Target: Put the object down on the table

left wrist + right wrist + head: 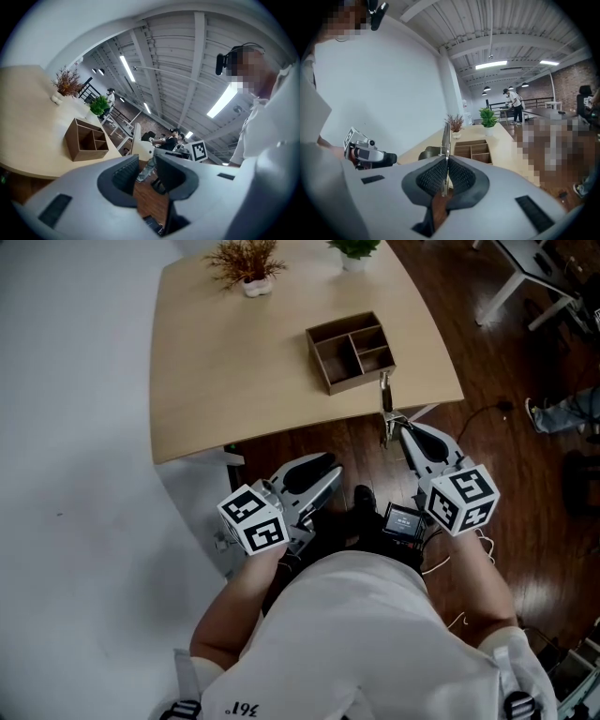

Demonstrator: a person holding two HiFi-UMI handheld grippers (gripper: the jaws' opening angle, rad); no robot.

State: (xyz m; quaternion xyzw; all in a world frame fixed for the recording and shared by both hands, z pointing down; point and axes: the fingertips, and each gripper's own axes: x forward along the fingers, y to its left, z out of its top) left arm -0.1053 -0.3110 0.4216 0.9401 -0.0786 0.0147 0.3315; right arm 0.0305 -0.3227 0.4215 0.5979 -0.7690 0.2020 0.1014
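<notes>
The right tongs (pixel 389 424) are closed tight on a thin metal object (pixel 384 390), a flat, narrow strip of bright metal. In the right gripper view the ribbed pads of the tongs (pixel 446 172) press against both faces of the strip (pixel 446 138), which rises straight out from between them. From the head view its free end shows over the near edge of the light wooden surface (pixel 234 381), just in front of a wooden box (pixel 350 351) divided into compartments (whether the tip touches the wood cannot be told from here). The rest of the object and the tongs that hold it hang over the dark wooden floor (pixel 319 442) beside that edge.

The left tongs (pixel 323 472) are held low, close to the person's body and off the surface. In the left gripper view the tongs (pixel 146 172) stand partly open with only floor showing in the gap between them.

At the far side of the surface stand a dried reddish plant (pixel 248 263) in a white pot and a green plant (pixel 354 249).
</notes>
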